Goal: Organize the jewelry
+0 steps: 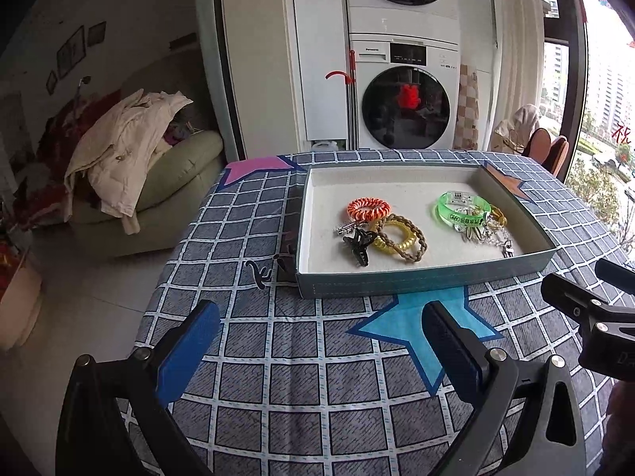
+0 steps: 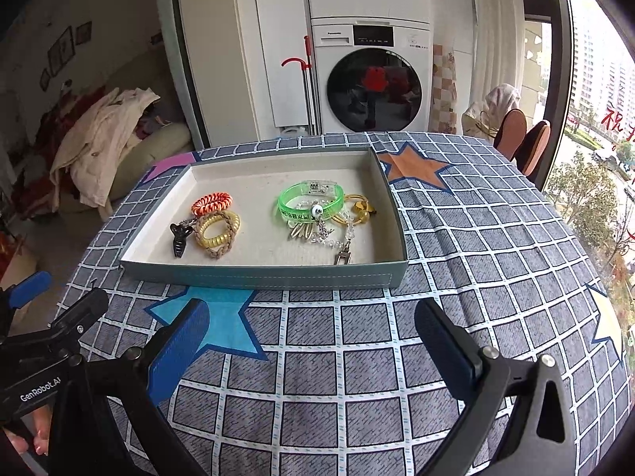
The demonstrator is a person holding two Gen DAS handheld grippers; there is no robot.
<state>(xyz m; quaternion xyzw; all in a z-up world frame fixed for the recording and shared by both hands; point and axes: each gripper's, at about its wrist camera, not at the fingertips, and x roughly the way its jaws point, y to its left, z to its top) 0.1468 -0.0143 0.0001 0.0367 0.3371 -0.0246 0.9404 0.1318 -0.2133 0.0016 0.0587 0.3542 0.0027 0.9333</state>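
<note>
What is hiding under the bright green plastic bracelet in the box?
Under the bright green plastic bracelet lies a clear bead chain and gold pieces. Their covered parts cannot be seen.

Jewelry clustered inside shallow tray

One shallow grey tray sits on one checked tablecloth. Inside it, at about nine o'clock, lie two coil hair ties, one orange and one yellow, plus one braided tan tie and one black claw clip. Toward three o'clock there is one green bracelet, one clear bead chain and one gold ring-shaped piece; the tangle hides any further count. Two grippers show, each with two fingers.
</note>
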